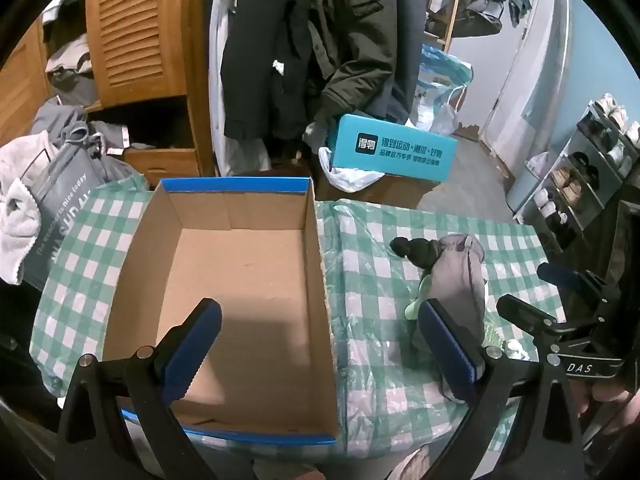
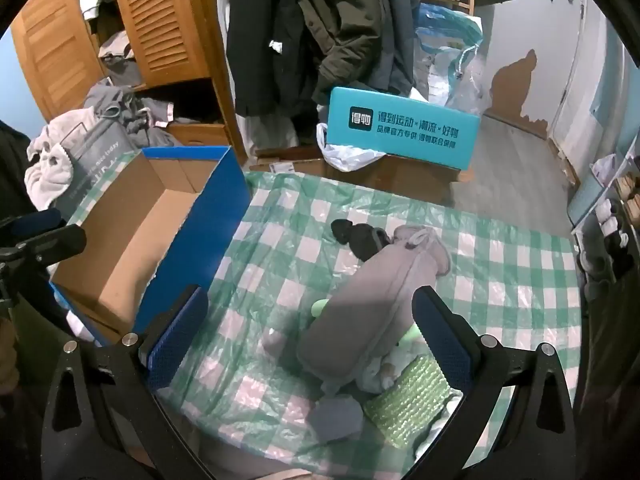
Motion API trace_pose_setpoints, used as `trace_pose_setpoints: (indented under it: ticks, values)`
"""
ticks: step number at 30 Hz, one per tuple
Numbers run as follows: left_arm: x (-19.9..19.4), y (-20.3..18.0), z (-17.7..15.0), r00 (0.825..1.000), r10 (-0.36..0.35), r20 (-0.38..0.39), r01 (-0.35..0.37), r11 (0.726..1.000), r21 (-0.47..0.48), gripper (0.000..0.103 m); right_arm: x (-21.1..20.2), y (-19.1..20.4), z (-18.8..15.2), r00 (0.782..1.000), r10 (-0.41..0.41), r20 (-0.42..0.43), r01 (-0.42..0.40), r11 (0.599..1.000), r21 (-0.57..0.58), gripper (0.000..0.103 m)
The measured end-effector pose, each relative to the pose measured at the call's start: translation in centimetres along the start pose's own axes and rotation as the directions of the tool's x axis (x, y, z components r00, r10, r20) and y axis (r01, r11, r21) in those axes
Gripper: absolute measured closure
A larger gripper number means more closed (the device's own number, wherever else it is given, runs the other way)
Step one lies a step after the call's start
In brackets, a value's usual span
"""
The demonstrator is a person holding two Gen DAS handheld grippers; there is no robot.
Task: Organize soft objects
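An empty cardboard box (image 1: 240, 280) with blue outer walls stands on the left of a green-checked table (image 1: 376, 248); it also shows in the right wrist view (image 2: 132, 236). A pile of soft things lies to its right: a grey sock (image 2: 376, 300), a black sock (image 2: 360, 236), a green sock (image 2: 408, 396) and a small grey piece (image 2: 336, 416). My left gripper (image 1: 320, 344) is open over the box's near right wall. My right gripper (image 2: 308, 340) is open, its fingers either side of the grey sock; it also shows in the left wrist view (image 1: 560, 300).
A teal box (image 2: 404, 132) stands on cartons beyond the table. Coats (image 2: 320, 40) hang behind. A wooden wardrobe (image 1: 140, 40) with clothes and a grey bag (image 1: 60, 200) is at the left. A shoe rack (image 1: 580, 168) is at the right.
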State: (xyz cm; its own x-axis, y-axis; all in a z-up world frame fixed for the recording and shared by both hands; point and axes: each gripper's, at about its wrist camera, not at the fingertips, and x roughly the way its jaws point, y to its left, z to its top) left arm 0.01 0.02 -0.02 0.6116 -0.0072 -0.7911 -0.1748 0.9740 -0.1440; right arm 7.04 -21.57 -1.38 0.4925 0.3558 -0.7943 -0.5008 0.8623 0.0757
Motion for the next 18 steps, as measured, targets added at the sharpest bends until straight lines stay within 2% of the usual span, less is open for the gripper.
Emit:
trace_pose_setpoints:
  ticks: [18]
  values:
    - [0.3, -0.4, 0.1, 1.000, -0.007, -0.002, 0.007, 1.000, 0.004, 0.003, 0.1, -0.1, -0.2, 1.000, -0.006, -0.011, 0.006, 1.000, -0.005, 0.002]
